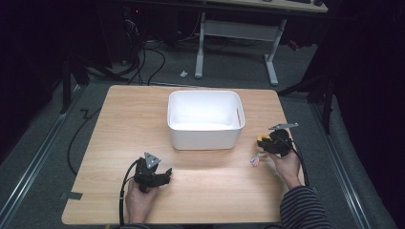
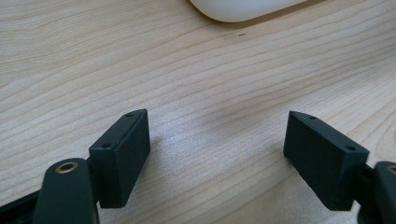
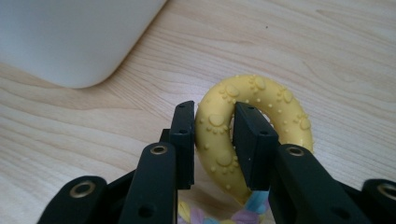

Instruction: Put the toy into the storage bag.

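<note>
A: From where does the high view look?
B: From above, facing twelve o'clock over the light wooden table (image 1: pixel 119 143).
A: And both gripper views?
B: Close, low; both share the white plastic bin (image 2: pixel 243 9).

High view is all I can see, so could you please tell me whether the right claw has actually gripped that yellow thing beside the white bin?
Observer: Yes. The right claw is shut on a yellow ring, with one jaw outside the band and the other in its hole.
Operator: Thank you. Is the ring plain?
Observer: No, its surface is embossed with paw prints and small dots.
Operator: And is the left claw holding anything?
Observer: No. The left claw is open, with bare table wood between its jaws.
</note>
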`<state>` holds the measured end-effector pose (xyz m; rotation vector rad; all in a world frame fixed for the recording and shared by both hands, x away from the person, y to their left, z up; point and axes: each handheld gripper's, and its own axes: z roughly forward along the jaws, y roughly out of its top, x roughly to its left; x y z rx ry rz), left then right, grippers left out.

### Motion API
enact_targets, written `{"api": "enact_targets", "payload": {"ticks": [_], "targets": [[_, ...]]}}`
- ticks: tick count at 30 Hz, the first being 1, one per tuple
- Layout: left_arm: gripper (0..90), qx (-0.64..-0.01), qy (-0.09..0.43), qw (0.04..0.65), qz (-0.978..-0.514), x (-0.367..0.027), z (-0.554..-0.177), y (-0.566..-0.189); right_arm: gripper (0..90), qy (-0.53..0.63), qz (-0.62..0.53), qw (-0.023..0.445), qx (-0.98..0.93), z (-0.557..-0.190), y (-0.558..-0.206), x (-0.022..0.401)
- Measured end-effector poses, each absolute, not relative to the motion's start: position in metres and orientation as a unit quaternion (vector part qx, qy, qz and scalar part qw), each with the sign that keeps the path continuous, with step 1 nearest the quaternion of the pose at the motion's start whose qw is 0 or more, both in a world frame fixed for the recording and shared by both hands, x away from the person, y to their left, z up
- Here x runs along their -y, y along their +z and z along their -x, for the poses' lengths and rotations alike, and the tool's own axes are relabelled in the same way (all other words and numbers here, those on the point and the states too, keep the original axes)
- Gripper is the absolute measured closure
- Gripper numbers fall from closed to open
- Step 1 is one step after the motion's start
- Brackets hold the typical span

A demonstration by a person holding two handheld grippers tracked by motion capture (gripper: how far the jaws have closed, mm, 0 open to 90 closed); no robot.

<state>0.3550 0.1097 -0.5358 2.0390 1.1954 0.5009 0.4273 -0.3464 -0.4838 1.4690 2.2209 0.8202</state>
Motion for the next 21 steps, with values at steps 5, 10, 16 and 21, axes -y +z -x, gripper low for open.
{"api": "enact_targets", "payload": {"ticks": [5,10,16,21], "targets": [[23.1,-0.462,0.193,0.355,-0.789,-0.11,-0.355,-0.536,70.4,0.304,-0.514,0.173,-0.783,-0.419,-0.471,0.351],[23.1,-0.463,0.193,0.355,-0.789,-0.11,-0.355,-0.536,70.4,0.311,-0.509,0.174,-0.784,-0.413,-0.463,0.355],[23.1,-0.463,0.192,0.356,-0.789,-0.11,-0.355,-0.536,70.3,0.312,-0.494,0.183,-0.791,-0.405,-0.447,0.355],[23.1,-0.463,0.192,0.356,-0.789,-0.11,-0.355,-0.536,70.3,0.32,-0.479,0.192,-0.795,-0.397,-0.426,0.354]]}}
